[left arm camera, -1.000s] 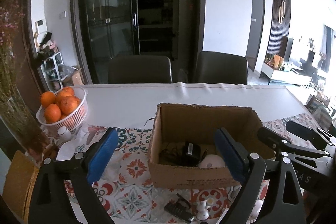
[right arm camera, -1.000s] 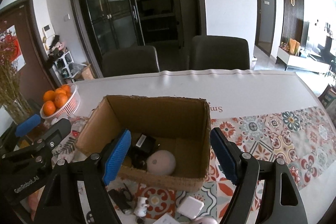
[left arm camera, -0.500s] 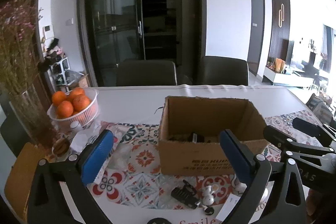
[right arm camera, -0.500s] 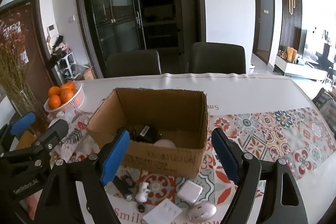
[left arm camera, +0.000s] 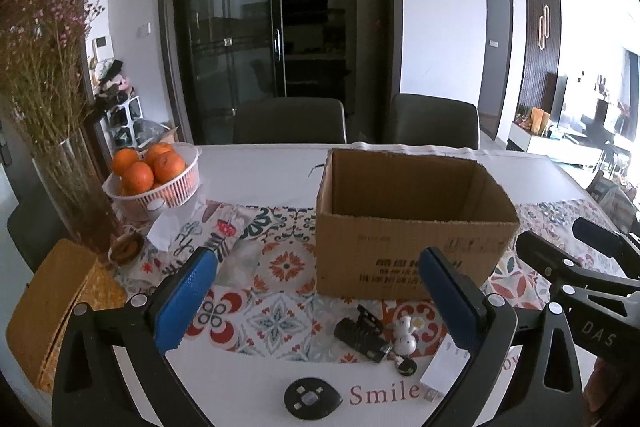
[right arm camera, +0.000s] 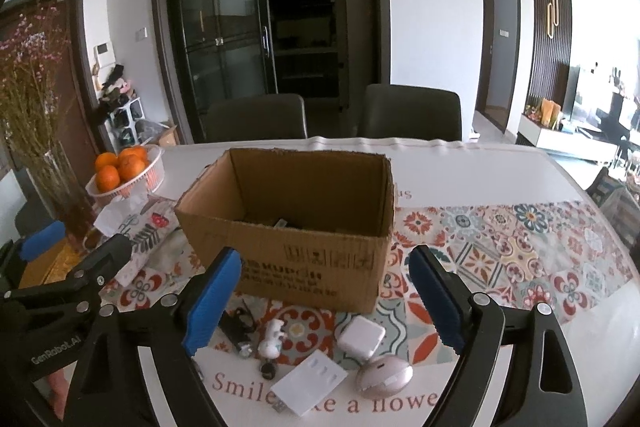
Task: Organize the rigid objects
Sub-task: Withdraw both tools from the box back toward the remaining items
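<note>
With our left gripper (left arm camera: 320, 291) spread wide and empty and our right gripper (right arm camera: 326, 301) opening on nothing, we face small hard items near the cardboard box (right arm camera: 296, 223) — the white charger cube (right arm camera: 361, 337) looks light, stiff and slick, best pinched across its flat sides.

Right-side daylight glare, fisheye-warped edges

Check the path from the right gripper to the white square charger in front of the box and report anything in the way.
Nothing visible blocks it. The right gripper, its jaws opening and empty, hangs above the white square charger, which lies apart from the pink mouse and the flat white card, just before the cardboard box.
</note>
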Available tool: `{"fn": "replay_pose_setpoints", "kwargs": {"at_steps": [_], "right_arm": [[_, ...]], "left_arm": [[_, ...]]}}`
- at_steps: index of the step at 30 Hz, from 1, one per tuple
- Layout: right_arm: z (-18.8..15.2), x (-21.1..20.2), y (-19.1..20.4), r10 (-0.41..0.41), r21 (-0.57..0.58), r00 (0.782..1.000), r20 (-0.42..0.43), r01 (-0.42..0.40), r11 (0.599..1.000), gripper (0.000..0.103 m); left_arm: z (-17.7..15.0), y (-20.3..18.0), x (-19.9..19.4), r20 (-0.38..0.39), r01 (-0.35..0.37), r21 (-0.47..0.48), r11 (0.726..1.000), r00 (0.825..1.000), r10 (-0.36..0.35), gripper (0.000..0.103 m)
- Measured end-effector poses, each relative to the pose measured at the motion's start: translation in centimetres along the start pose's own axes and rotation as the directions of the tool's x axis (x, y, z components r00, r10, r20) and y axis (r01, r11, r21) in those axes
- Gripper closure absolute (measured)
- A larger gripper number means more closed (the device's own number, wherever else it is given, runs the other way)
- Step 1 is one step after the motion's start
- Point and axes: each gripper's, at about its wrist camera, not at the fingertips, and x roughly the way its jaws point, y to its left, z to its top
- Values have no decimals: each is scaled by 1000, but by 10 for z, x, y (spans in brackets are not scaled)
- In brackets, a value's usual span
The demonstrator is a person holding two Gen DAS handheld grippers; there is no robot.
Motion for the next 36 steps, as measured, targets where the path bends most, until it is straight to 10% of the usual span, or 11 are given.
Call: {"fn": "replay_pose_setpoints", "kwargs": {"at_steps": [36], "right_arm": [[-85,-10,11,34,8,998,-47,-34,999,14]], "left_arm": [[-83,13,-18,-88,-22,-36,999,996,19,0]]}}
